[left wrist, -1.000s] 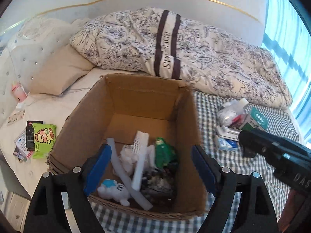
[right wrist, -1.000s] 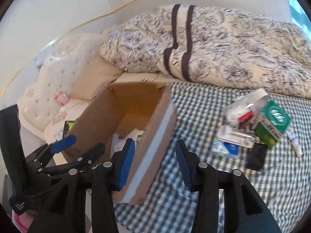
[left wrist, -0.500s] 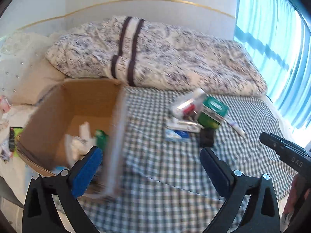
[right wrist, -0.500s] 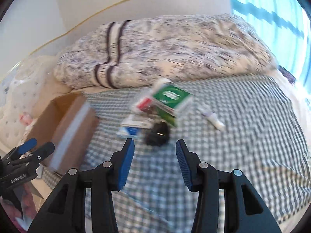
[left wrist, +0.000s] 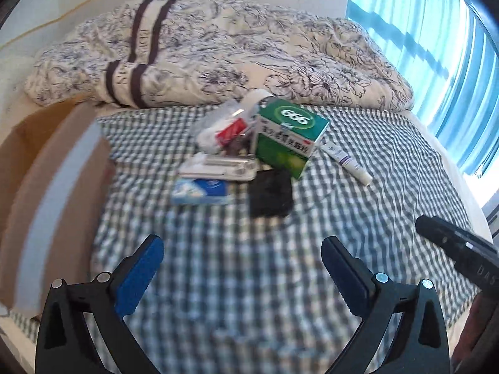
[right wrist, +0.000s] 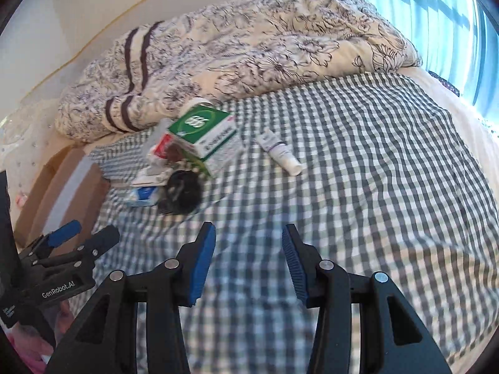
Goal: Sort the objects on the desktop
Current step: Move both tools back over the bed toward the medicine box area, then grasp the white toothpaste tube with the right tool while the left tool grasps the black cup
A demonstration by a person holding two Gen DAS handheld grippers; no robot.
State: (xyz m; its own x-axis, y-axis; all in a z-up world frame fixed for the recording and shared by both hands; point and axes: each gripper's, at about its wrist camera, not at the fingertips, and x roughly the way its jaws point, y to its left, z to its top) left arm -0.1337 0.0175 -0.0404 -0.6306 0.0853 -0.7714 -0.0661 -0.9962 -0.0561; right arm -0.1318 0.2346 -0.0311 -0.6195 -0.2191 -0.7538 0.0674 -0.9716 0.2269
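Observation:
A small heap lies on the checked cloth [left wrist: 374,193]: a green and white box [left wrist: 288,137] [right wrist: 204,132], a clear bag with red contents [left wrist: 224,126], a flat silver pack [left wrist: 218,166], a blue and white packet [left wrist: 201,190] [right wrist: 143,196], a black pouch [left wrist: 270,191] [right wrist: 182,191] and a white tube [left wrist: 346,162] [right wrist: 280,152]. The cardboard box [left wrist: 46,168] [right wrist: 59,184] stands at the left. My left gripper [left wrist: 241,258] is open and empty, short of the heap. My right gripper [right wrist: 248,249] is open and empty, to the right of it.
A floral duvet [left wrist: 234,46] [right wrist: 249,43] is bunched behind the heap. Blue curtains [left wrist: 436,40] hang at the right. The cloth's right half [right wrist: 389,171] is bare. The other gripper's body [right wrist: 46,265] shows at the lower left of the right wrist view.
Both grippers swung right, away from the cardboard box and toward the heap on the checked cloth. The box slid to the left edge of both views. Both stayed open and empty.

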